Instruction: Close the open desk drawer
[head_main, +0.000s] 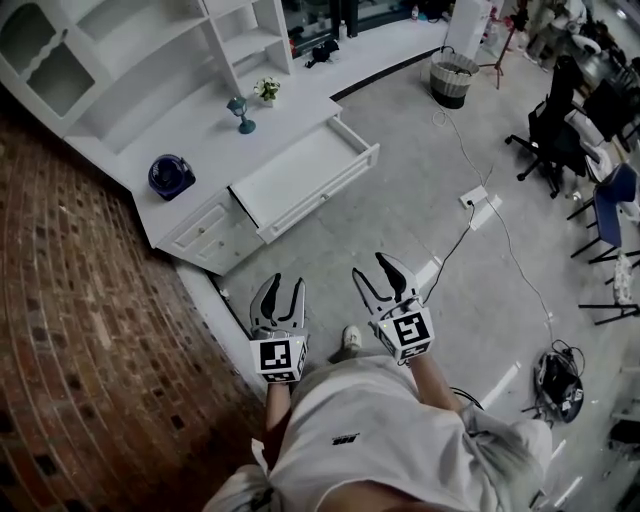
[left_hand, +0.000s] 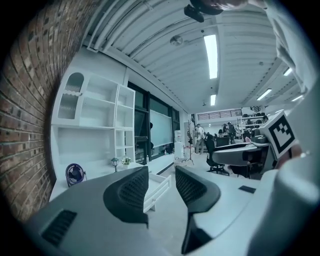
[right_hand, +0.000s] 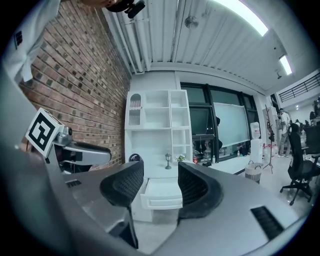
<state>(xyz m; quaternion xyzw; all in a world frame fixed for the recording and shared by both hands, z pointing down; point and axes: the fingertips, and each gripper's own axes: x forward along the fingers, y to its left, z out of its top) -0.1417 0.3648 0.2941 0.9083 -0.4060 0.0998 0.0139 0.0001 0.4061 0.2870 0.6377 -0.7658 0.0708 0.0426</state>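
A white desk (head_main: 205, 150) stands against the brick wall, and its wide drawer (head_main: 305, 178) is pulled far out and looks empty. The same drawer (right_hand: 161, 194) shows between the right gripper's jaws, and the drawer (left_hand: 156, 187) also shows between the left one's. Both grippers hang in the air well short of the desk, above the floor. My left gripper (head_main: 278, 291) is open with nothing in it. My right gripper (head_main: 383, 274) is open too, a little nearer the drawer front.
On the desk top stand a dark blue fan (head_main: 171, 175), a small lamp (head_main: 240, 113) and a potted plant (head_main: 267, 90). A brick wall (head_main: 70, 330) runs along the left. A power strip (head_main: 473, 197) with cable lies on the floor; office chairs (head_main: 550, 130) and a basket (head_main: 452, 78) stand further off.
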